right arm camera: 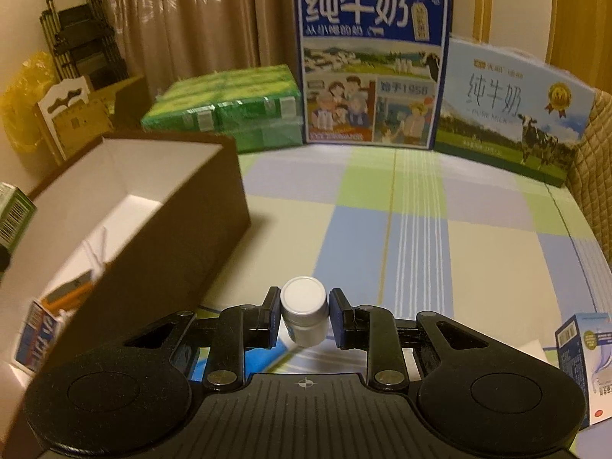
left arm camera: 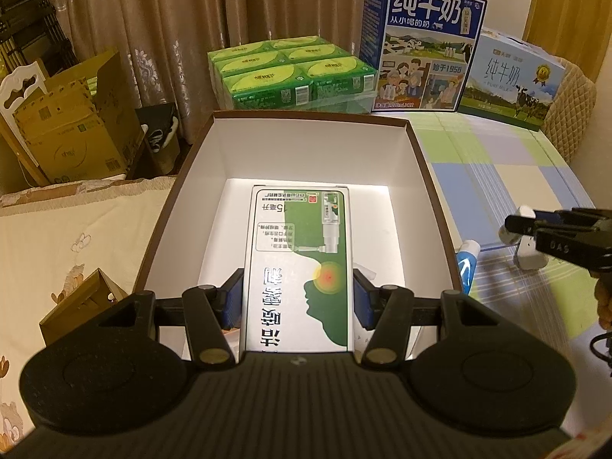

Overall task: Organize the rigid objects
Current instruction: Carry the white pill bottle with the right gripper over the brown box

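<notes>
Left gripper [left arm camera: 298, 298]: clamped on a green-and-white medicine carton [left arm camera: 300, 267], held above the open brown box [left arm camera: 428, 176] at the worktop's left. Right gripper [right arm camera: 302, 315]: clenched on a small white bottle [right arm camera: 305, 310], over the checked worktop [right arm camera: 478, 237], right of the box.
</notes>
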Available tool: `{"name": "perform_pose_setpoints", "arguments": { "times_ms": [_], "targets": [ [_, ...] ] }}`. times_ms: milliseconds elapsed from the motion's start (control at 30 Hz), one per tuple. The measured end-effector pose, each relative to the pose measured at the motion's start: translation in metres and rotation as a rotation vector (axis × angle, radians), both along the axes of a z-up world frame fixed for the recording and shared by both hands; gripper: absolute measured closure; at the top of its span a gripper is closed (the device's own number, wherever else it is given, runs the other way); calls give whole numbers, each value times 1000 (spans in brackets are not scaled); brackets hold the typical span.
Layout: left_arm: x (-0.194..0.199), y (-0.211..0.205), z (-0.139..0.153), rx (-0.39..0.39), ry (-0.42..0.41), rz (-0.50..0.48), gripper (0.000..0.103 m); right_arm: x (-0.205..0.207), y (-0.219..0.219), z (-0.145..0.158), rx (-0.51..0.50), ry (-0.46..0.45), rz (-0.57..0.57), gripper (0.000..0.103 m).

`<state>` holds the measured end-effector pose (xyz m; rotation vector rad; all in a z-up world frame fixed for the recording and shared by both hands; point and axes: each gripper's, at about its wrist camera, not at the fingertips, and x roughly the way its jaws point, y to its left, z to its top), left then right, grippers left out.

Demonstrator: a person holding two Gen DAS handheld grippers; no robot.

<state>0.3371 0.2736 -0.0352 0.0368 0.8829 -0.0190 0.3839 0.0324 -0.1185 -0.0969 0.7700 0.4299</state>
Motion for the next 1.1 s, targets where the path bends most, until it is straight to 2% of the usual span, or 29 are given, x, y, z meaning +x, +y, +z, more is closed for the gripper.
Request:
{"name": "perform_pose_setpoints", "arguments": {
  "times_ms": [367, 533, 767, 1100],
  "targets": [
    [-9, 14, 8, 0, -23, -8, 51, -27, 26, 57, 101, -102, 61, 80],
    [-13, 21, 10, 4, -30, -11, 51, -36, 46, 72, 135, -104, 99, 80],
    [-11, 31, 10, 18, -30, -20, 51, -43, 80, 75, 149, -88, 166, 80],
    [12, 44, -15, 53, 35, -57, 51, -39, 126, 48, 92, -38, 198, 80]
  ]
}}
